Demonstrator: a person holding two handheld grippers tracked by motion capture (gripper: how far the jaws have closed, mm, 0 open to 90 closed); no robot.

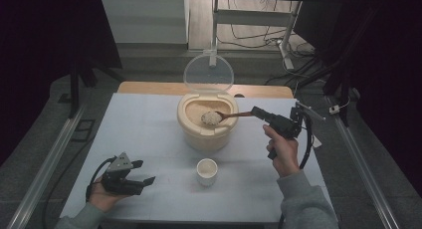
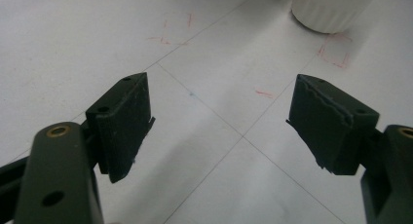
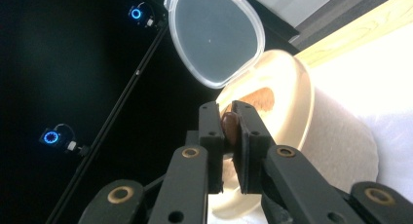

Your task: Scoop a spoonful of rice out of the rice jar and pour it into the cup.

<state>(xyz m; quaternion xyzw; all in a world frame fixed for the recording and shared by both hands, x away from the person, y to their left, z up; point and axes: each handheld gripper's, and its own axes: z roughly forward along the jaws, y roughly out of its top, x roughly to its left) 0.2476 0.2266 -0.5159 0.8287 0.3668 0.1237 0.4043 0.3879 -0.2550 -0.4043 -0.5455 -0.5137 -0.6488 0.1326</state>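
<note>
**Carefully now: a loaded spoon over the rice container**

Plainly the wooden spoon [image 1: 234, 115] is the thing to mind. It sits at centre frame in the high view, its bowl heaped with a clump of cooked rice [image 1: 211, 118] above the mouth of the cream rice container [image 1: 206, 134]. The spoon looks light and stiff, with a thin smooth handle that could roll or tip if gripped slackly; the rice is soft and sticky-looking, likely to slide off at any tilt. The far end of the handle is the sensible hold, kept level. There the right tool [image 3: 229, 124] is clamped narrow on the handle, right of the container. The clear lid [image 1: 208, 72] stands hinged open behind, in the upper middle. A small white cup [image 1: 207, 171] waits on the white counter [image 1: 144, 134] below the container. At lower left the left tool [image 1: 142, 181] rests spread wide, gripping nothing.
</note>
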